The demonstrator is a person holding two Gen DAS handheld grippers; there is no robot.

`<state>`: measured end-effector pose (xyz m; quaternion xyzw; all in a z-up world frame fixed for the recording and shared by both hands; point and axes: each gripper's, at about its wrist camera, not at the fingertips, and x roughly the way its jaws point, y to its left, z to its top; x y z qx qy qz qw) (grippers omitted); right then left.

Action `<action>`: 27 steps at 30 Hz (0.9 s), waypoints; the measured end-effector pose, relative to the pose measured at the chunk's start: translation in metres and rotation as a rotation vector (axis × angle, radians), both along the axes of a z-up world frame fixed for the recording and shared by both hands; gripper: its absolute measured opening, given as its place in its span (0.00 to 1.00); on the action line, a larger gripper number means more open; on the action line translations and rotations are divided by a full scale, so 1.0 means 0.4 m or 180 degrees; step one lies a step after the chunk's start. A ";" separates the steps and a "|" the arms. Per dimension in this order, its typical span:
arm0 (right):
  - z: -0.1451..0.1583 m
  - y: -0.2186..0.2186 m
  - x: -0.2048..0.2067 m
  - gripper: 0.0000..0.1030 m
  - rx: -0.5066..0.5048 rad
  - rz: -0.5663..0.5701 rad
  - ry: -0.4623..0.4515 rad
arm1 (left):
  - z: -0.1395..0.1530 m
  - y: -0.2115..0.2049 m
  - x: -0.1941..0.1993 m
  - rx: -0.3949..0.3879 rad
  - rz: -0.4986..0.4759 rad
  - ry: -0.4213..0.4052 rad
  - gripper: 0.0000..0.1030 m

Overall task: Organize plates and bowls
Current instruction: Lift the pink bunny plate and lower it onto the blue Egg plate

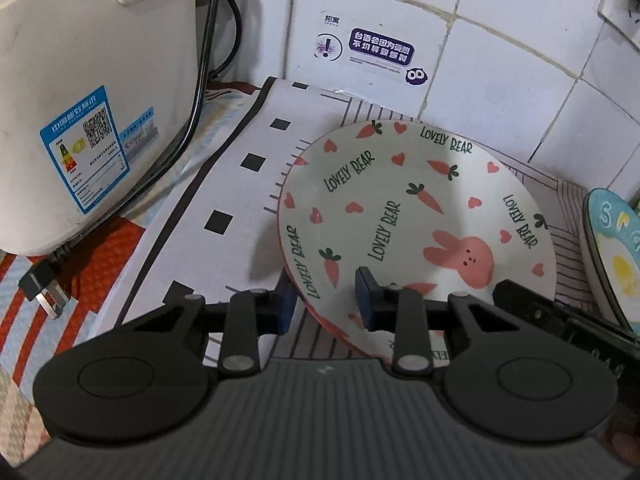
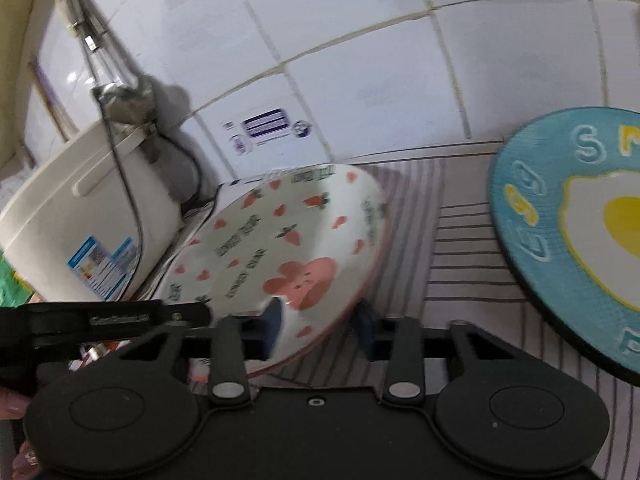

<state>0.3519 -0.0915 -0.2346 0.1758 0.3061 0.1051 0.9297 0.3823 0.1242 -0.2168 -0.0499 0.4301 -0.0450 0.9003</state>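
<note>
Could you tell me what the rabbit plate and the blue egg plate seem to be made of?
Rabbit plate: probably glazed ceramic, given its glossy white printed surface and thin rim. Blue egg plate: likely ceramic too, with raised letters and a more matte, textured finish; blur leaves this uncertain.
</note>
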 end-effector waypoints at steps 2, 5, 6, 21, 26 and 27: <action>-0.005 -0.017 0.002 0.25 0.0115 -0.0044 0.0010 | -0.005 0.005 0.001 -0.0060 0.0019 -0.0018 0.30; -0.009 -0.021 0.009 0.24 0.0142 -0.0045 -0.0007 | -0.008 0.006 0.004 -0.0093 0.0060 -0.0044 0.32; -0.010 -0.020 0.010 0.24 0.0146 -0.0047 -0.0015 | -0.007 0.004 0.002 -0.0086 0.0070 -0.0049 0.32; 0.026 -0.024 -0.035 0.26 -0.0155 0.0321 -0.0089 | 0.047 -0.050 -0.077 0.0264 0.0170 -0.0155 0.32; 0.050 -0.047 -0.080 0.26 -0.0094 0.0301 -0.0179 | 0.102 -0.073 -0.111 0.0285 0.0095 -0.0173 0.32; 0.058 -0.052 -0.092 0.26 -0.0092 0.0296 -0.0200 | 0.113 -0.080 -0.118 0.0290 0.0070 -0.0189 0.32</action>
